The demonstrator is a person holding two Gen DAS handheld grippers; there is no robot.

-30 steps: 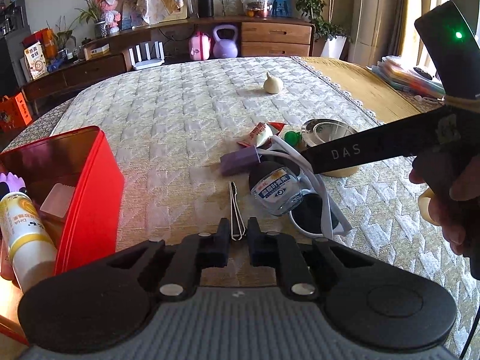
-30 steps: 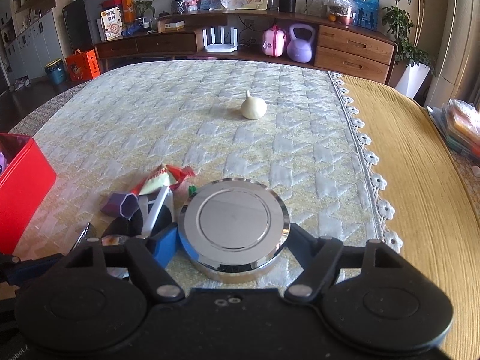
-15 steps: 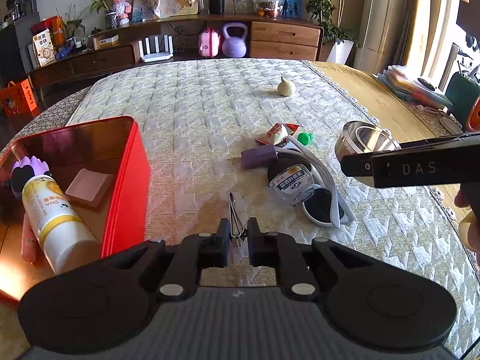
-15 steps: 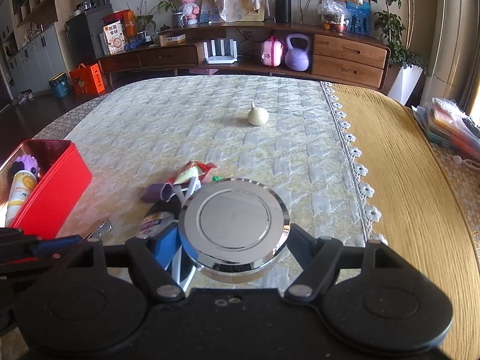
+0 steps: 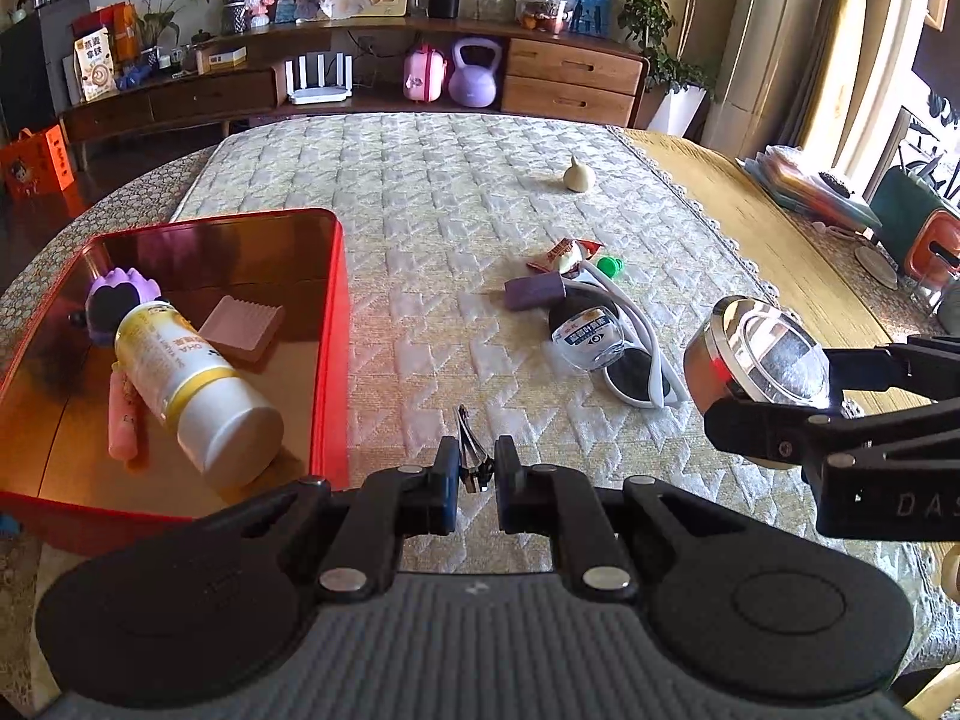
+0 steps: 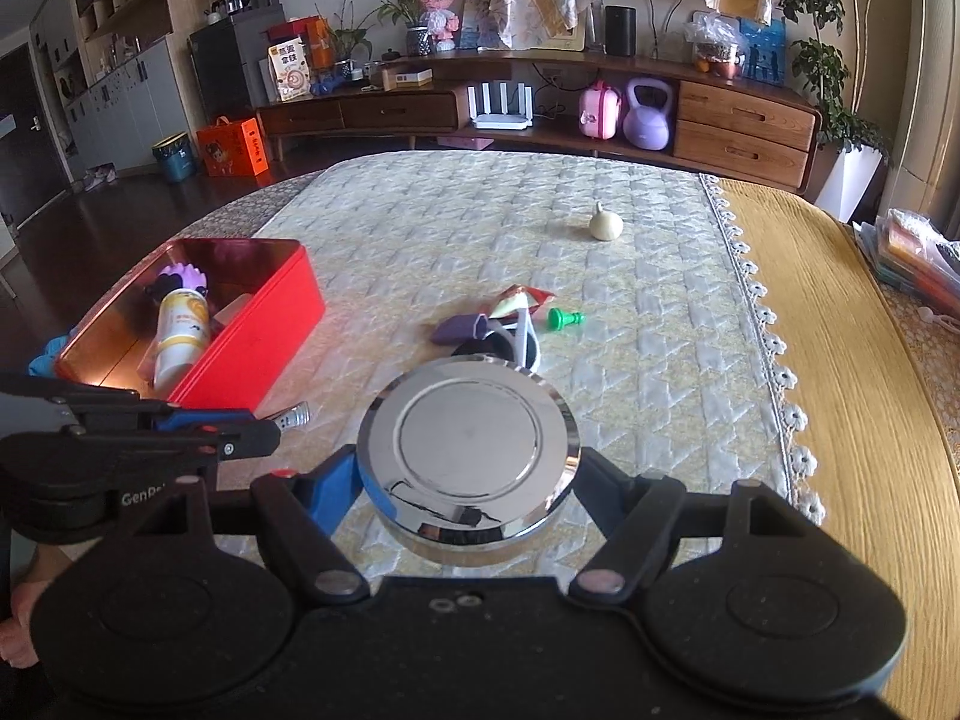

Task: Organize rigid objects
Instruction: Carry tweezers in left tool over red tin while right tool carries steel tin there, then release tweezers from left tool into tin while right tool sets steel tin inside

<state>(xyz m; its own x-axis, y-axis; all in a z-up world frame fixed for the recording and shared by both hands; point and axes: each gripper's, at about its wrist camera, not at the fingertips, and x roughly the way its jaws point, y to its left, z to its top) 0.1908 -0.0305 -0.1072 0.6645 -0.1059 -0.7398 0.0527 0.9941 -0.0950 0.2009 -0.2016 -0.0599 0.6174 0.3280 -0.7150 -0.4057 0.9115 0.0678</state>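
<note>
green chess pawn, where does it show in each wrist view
Left wrist: green pawn right of centre, beside the snack wrapper.
Right wrist: green pawn centre, beyond the metal tin.
Shared landmark: red box, left of it in both.

Both tools are matte black plastic. The left tool (image 5: 474,483) has round side discs, silver screws, blue-edged fingers and a grey ribbed base. The right tool (image 6: 465,474) has matching discs and screws, one blue finger (image 6: 333,480), and white "DAS" lettering on its side.
</note>
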